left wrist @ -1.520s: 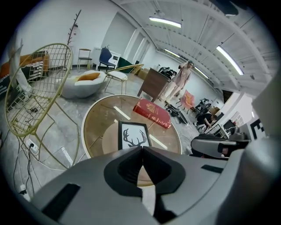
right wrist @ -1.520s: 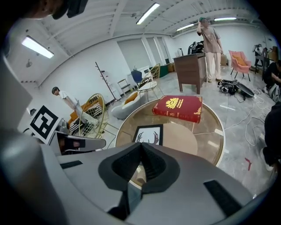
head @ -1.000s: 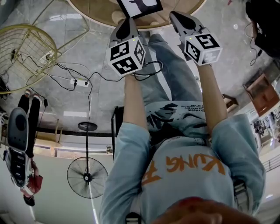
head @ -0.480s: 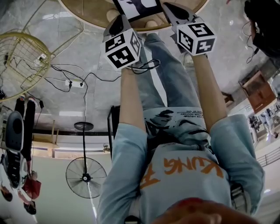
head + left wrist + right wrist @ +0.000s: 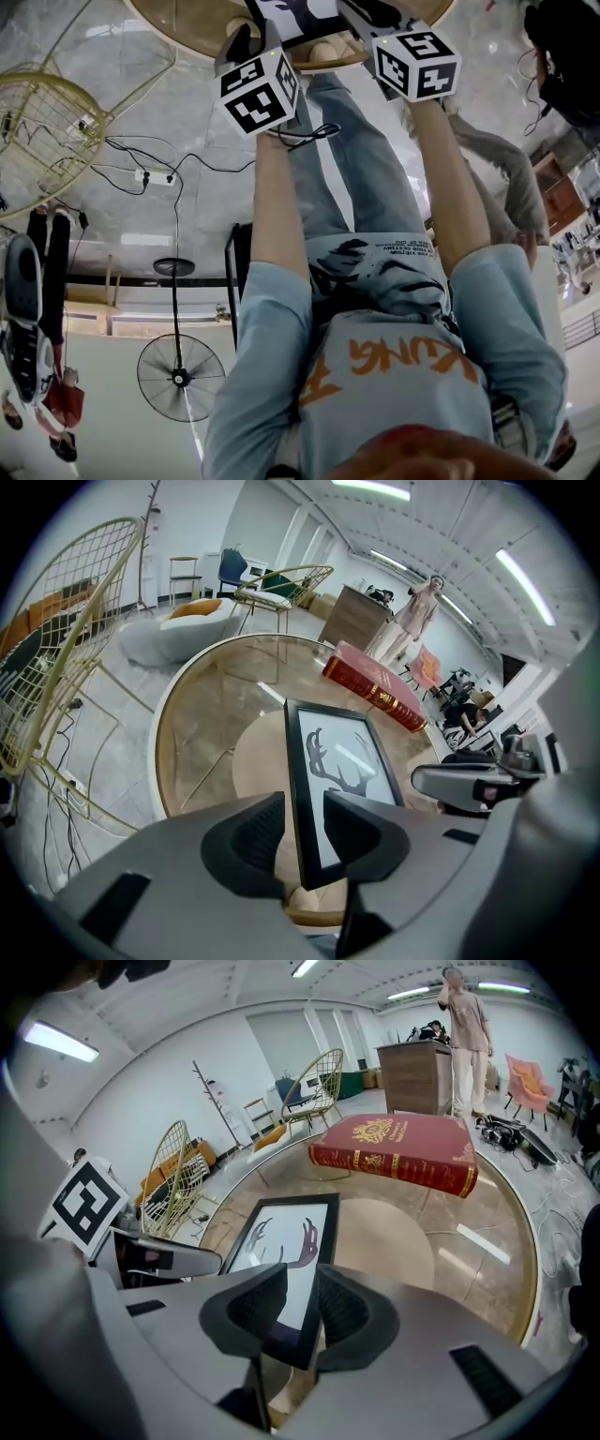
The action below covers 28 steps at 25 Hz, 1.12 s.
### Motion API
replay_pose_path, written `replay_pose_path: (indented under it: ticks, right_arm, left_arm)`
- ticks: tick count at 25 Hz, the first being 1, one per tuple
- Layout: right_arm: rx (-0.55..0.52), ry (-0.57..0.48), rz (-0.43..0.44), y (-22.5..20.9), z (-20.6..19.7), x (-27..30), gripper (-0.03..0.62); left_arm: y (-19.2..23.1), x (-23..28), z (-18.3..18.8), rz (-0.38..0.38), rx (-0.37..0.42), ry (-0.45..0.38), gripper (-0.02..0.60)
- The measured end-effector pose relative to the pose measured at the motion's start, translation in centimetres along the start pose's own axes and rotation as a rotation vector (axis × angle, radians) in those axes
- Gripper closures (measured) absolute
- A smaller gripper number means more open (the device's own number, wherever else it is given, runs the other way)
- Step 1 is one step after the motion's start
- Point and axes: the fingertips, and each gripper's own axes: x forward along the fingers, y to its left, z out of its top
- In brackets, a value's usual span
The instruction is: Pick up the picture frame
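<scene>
A black picture frame with an antler print lies flat on the round glass table. My left gripper is at the frame's near end. Its jaws are opening and straddle the frame's left border, with a gap at each pad. My right gripper is at the frame's other near corner. Its jaws are also opening, and the right border sits loosely between them. In the head view both grippers, left and right, reach the frame at the top edge.
A thick red book lies on the table beyond the frame. Gold wire chairs stand left of the table. Cables and a power strip lie on the floor. A person stands by a wooden cabinet.
In the head view both grippers have moved up the picture towards the table and now overlap the frame's near corners. The left gripper's tips look parted.
</scene>
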Motion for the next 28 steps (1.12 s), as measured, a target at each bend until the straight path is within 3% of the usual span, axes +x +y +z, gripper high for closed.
replay_pose_path:
  ticks: [7, 28]
  right_arm:
    - [0.015, 0.031, -0.028, -1.2, 0.2, 2.3, 0.457]
    - [0.066, 0.078, -0.030, -3.0, 0.7, 4.7, 0.490]
  left_arm:
    - [0.9, 1.3, 1.0, 0.001, -0.008, 0.009, 0.433]
    - [-0.2, 3.3, 1.8, -0.023, -0.008, 0.057, 0.443]
